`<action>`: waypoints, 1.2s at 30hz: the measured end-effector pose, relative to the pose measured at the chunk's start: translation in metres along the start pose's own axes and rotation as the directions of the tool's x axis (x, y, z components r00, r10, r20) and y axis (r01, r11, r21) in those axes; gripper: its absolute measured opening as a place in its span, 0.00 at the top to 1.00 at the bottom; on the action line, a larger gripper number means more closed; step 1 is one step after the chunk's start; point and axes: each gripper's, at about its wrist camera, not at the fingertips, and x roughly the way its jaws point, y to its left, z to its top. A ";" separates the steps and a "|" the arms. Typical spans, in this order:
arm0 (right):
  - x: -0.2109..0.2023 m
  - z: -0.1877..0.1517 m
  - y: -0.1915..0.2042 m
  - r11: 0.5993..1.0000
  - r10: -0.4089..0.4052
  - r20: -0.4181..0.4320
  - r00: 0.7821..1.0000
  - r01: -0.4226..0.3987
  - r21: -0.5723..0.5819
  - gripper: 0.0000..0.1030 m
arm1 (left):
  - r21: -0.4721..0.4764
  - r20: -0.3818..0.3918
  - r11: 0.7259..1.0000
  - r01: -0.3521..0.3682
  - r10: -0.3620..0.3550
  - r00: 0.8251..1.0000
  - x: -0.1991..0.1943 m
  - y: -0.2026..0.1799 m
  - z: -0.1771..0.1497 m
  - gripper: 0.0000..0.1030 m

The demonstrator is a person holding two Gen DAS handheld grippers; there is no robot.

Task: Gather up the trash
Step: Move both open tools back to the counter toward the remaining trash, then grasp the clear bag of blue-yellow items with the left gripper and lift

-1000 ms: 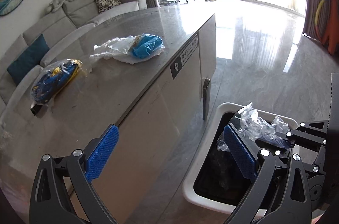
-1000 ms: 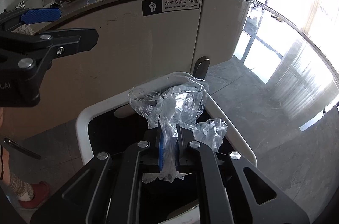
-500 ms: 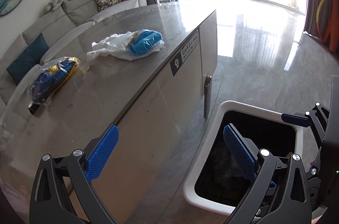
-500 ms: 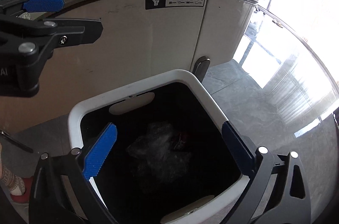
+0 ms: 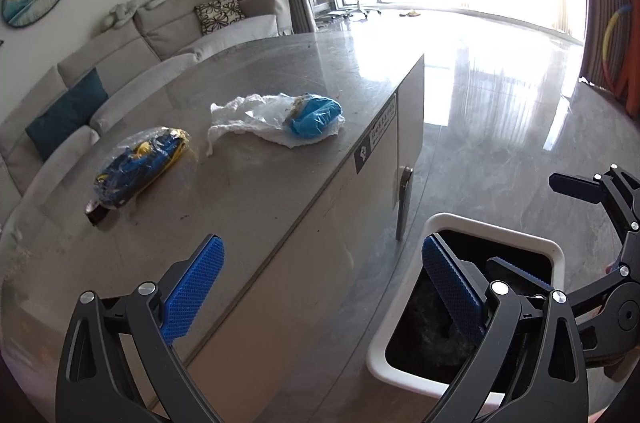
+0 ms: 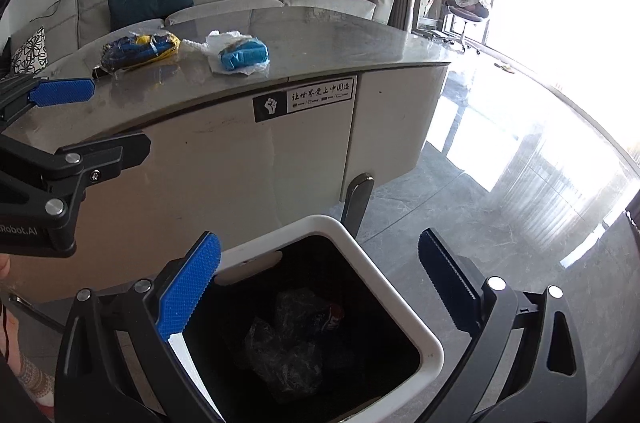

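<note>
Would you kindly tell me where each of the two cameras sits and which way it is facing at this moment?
Left wrist: on the open left gripper, facing across the grey stone counter toward the sofa; its blue-padded fingers frame the view, with the right gripper at right.
Right wrist: on the open right gripper, above the white-rimmed black bin, facing the counter front.
Shared: counter, bin, blue-and-yellow plastic-wrapped bundle, blue bundle on white plastic.

On my right wrist view, the left gripper [image 6: 84, 119] body carries white lettering that I read as "Robot.AI", cut off at the frame edge. A black sticker [image 6: 304, 99] under the counter [image 6: 320, 35] front edge shows a white fist and Chinese characters I can't make out.
</note>
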 end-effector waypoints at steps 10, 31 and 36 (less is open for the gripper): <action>-0.049 0.070 0.038 0.996 0.083 0.245 0.966 -0.087 0.002 0.04 | -0.099 0.078 0.993 -0.068 0.076 0.994 -0.049 0.079 0.016 0.04; 0.018 0.159 0.107 0.990 0.141 0.267 0.953 -0.138 -0.031 0.04 | -0.123 0.117 0.988 -0.098 0.113 0.987 0.001 0.198 0.044 0.04; 0.042 0.172 0.125 0.988 0.150 0.248 0.957 -0.138 -0.066 0.04 | -0.135 0.097 0.989 -0.065 0.079 0.992 0.031 0.218 0.047 0.04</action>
